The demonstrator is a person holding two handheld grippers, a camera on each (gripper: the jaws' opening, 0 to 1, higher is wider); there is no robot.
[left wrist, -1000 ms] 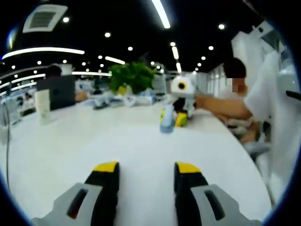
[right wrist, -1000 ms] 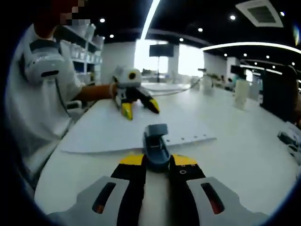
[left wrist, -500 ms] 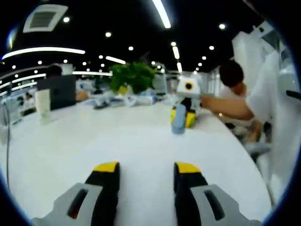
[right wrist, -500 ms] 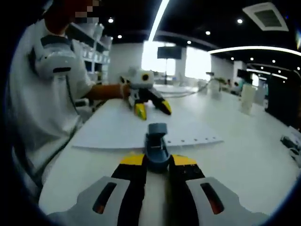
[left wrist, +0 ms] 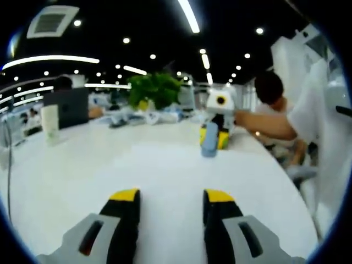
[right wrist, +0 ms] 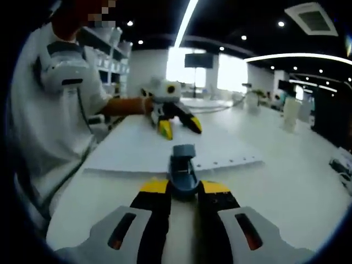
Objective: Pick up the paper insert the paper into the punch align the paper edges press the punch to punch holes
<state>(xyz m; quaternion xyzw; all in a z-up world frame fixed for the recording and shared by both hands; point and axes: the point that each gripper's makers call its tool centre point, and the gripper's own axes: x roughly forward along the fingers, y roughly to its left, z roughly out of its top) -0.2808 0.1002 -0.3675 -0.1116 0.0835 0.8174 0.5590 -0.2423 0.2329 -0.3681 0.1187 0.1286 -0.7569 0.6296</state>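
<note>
My right gripper [right wrist: 184, 187] is shut on a small blue hole punch [right wrist: 183, 168], which sits at the near edge of a white paper sheet [right wrist: 143, 147] lying flat on the white table [right wrist: 286, 170]. A row of punched holes [right wrist: 228, 162] runs along that edge to the right of the punch. Beyond the sheet, my left gripper [right wrist: 179, 127] is held over the table with its yellow-tipped jaws apart. In the left gripper view, my left gripper [left wrist: 171, 198] stands open over bare table with nothing between its jaws. Across from it, the right gripper [left wrist: 214, 135] holds the punch [left wrist: 209, 146].
The person in a white shirt [right wrist: 49, 110] stands at the table's rounded edge [left wrist: 297, 192]. A green plant [left wrist: 155, 89], a laptop [left wrist: 69, 107] and a white cup [left wrist: 50, 122] stand at the far side. White jars [right wrist: 289, 113] stand at the right.
Over the last second the right gripper carried the punch a little sideways along the paper's edge. In the last half second nothing has visibly moved. My left gripper stayed open and still.
</note>
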